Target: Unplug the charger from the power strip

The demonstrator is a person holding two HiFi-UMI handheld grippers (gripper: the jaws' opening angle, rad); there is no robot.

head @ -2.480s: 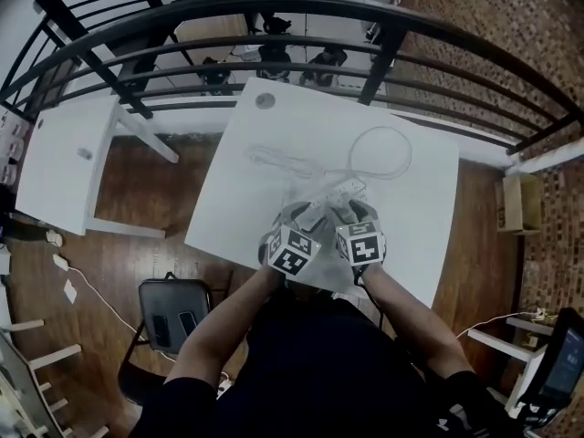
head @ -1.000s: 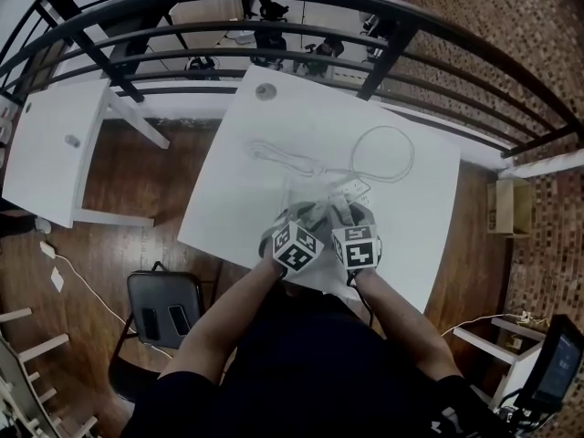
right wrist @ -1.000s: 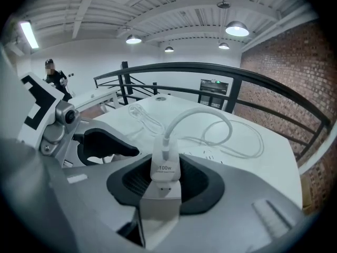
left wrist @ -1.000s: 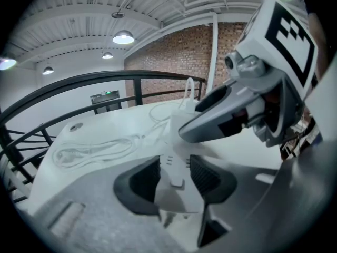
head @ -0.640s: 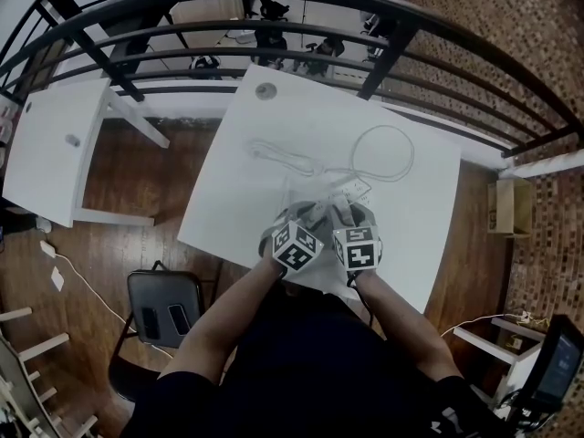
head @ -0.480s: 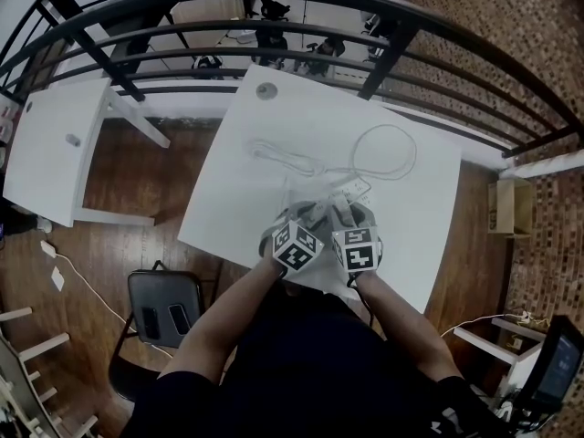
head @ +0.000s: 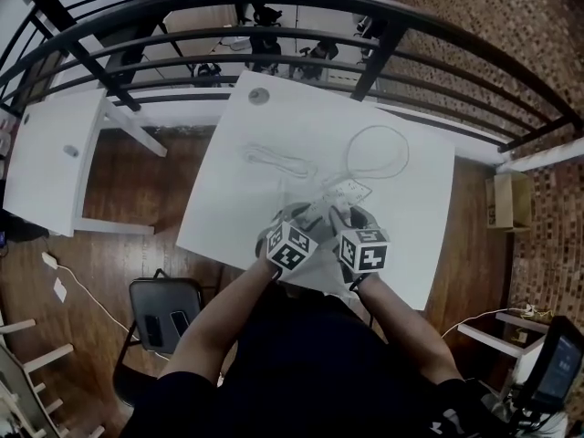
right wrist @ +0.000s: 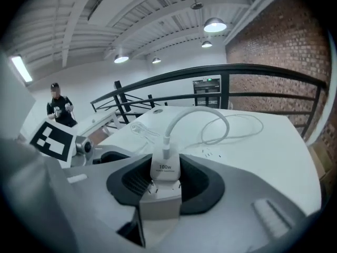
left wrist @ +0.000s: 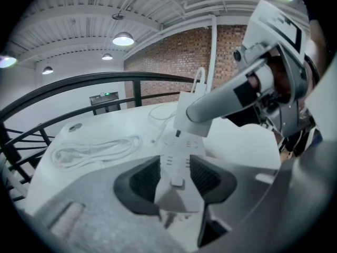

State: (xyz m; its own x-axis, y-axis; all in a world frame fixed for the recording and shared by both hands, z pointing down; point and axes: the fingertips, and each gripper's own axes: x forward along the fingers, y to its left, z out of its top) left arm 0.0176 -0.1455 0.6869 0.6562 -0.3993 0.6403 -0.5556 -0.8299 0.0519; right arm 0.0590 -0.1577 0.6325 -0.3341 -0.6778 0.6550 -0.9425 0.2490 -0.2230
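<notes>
a: head view first. what's there?
b: a flat white table top (head: 411,226), with the long white plastic power strip (head: 349,191) just right of centre. the left gripper (head: 307,217) and the right gripper (head: 343,217) sit side by side at its near end (their marker cubes cover much of it). a thin white looped cable (head: 376,126) lies above it, and a bundled white cord (head: 274,161) lies to the upper left.
a: and the left gripper view?
b: its jaws are clamped on the power strip's near end, low in the centre. further up, the right gripper pinches the small white square charger (left wrist: 188,121) over the strip's far end.
a: right gripper view?
b: both pads press the charger's sides at centre frame, with the cable rising from its top. i cannot tell whether its pins are clear of the strip.
</notes>
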